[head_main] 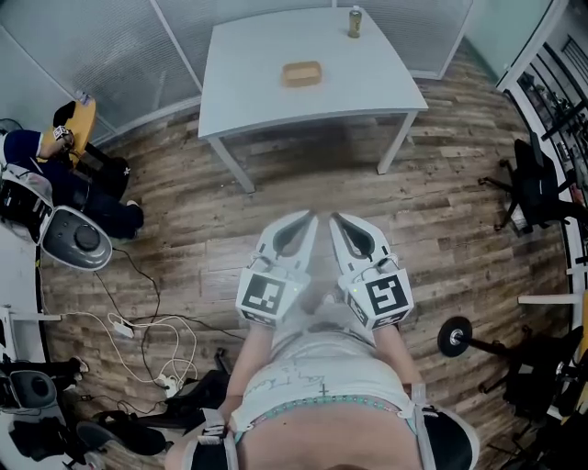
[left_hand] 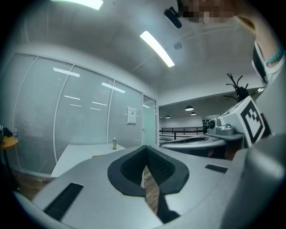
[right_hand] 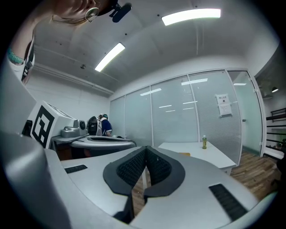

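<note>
In the head view my left gripper (head_main: 304, 218) and right gripper (head_main: 338, 220) are held side by side close to my body, above the wooden floor, both shut and holding nothing. They point toward a white table (head_main: 248, 87) standing some way ahead. On it lie a flat tan object (head_main: 301, 73) near the middle and a small bottle (head_main: 355, 21) at the far edge. The left gripper (left_hand: 145, 166) shows its dark pads pressed together, with the bottle (left_hand: 114, 142) far off. The right gripper (right_hand: 145, 168) is likewise shut, and the bottle (right_hand: 204, 142) stands on the distant table (right_hand: 201, 154).
A glass partition wall (head_main: 119, 46) runs behind the table. A seated person (head_main: 55, 174) is at the left by a desk, with cables (head_main: 147, 335) on the floor. A black chair (head_main: 537, 184) and a weight disc (head_main: 455, 336) stand at the right.
</note>
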The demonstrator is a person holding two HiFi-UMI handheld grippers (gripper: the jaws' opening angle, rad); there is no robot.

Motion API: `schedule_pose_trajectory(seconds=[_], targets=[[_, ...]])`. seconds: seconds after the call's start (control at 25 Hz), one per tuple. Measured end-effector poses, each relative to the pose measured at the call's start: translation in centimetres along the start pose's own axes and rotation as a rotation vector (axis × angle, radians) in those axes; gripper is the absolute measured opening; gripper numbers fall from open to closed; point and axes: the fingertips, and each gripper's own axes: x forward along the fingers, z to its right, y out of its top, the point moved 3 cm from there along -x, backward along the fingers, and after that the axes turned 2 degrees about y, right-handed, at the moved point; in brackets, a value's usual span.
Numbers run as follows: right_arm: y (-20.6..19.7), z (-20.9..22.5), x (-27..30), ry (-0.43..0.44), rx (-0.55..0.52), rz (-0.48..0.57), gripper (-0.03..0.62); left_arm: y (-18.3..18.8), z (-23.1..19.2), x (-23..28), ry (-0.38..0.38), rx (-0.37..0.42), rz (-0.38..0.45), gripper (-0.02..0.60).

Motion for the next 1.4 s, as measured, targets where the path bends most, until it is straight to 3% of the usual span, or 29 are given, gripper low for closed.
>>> schedule_pose_trajectory(seconds=[0.32,0.6,0.96,1.4], targets=[[-0.8,2.3,0.9,0.027,-0.014,-0.035,0.0,-0.8,-0.8,0.8,0.064,-0.06,-0.011,-0.002],[-1.5,4.4,6.6,0.021,-0.018,-0.061,0.0,-1.1,-6.6,4.6,0.078,-0.113,0.01,-0.002],[-0.1,8.7,17.5,-0.024,-0.026,-0.047,0.0,0.1,-15.4,12.3,-0.016,-0.078,0.01,-0.002],[0.1,10.2,27.0,-0.028,0.003,-0.046,0.0,-0.3,-23.0,16.9,-0.094,-0.064,-0.03,-0.002]])
